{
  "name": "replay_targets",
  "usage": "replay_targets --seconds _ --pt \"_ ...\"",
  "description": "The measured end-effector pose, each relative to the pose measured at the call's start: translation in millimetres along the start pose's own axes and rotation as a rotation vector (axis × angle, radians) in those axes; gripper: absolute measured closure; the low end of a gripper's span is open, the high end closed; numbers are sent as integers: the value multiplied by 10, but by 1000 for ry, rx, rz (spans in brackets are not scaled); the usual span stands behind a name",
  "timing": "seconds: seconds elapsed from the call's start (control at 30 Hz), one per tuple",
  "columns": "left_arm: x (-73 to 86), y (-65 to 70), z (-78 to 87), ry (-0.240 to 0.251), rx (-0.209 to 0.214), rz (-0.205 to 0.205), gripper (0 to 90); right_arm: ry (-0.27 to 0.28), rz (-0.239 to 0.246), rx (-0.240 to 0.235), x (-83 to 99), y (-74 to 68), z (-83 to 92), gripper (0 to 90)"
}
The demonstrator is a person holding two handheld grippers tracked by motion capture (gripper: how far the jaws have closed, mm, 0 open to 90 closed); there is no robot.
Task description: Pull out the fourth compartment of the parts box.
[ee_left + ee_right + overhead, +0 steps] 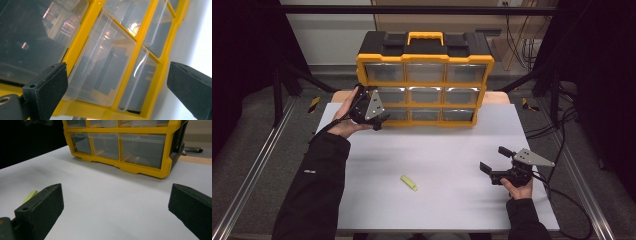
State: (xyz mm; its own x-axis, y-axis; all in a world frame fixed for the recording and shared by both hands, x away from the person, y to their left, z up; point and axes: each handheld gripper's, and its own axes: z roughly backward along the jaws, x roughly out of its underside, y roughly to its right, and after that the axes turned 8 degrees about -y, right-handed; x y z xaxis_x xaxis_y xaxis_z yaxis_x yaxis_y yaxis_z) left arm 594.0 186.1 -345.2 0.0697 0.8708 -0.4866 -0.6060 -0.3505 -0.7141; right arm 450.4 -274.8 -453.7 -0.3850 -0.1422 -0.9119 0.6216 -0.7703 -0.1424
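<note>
Holding a gripper in each hand, I see my right gripper (493,161) nearest to me, low over the white counter (442,155) on its right side. Its two black jaws are spread wide apart and hold nothing. In the right gripper view, bare counter lies between the jaws.

A little yellow-green marker (409,183) lies flat on the counter, to the left of my right gripper and well apart from it. In the right gripper view it peeks out just behind the left jaw (30,195). Nothing touches it.

Farther away, my left gripper (379,121) is up at the left end of the yellow drawer box (424,65). Its jaws are wide open too, and they hold nothing. In the left gripper view I look right at the clear drawers (105,62), very close, and the box looks tilted because my hand is turned. One clear drawer sits between the two jaws, but I cannot tell if a jaw touches it.

The drawer box stands at the far edge of the counter. It has a yellow frame, a black top with a yellow handle (425,37), and three rows of clear drawers. The drawers look shut in the high view.
</note>
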Motion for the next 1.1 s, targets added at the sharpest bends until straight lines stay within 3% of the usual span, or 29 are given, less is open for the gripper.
replay_targets --seconds 0.43,0.53,0.7,1.1 --pt "-21 21 -132 -21 -21 -83 52 -2 -1 -2 0 -1 0 6" --pt "-29 26 -161 -24 -39 -122 57 -1 -2 -1 1 -2 -1 6" --pt "-23 28 -197 -21 -54 -132 68 -1 -3 -2 0 -3 2 6" --pt "-17 59 -266 -31 -99 -230 101 2 0 0 -1 1 4 6"
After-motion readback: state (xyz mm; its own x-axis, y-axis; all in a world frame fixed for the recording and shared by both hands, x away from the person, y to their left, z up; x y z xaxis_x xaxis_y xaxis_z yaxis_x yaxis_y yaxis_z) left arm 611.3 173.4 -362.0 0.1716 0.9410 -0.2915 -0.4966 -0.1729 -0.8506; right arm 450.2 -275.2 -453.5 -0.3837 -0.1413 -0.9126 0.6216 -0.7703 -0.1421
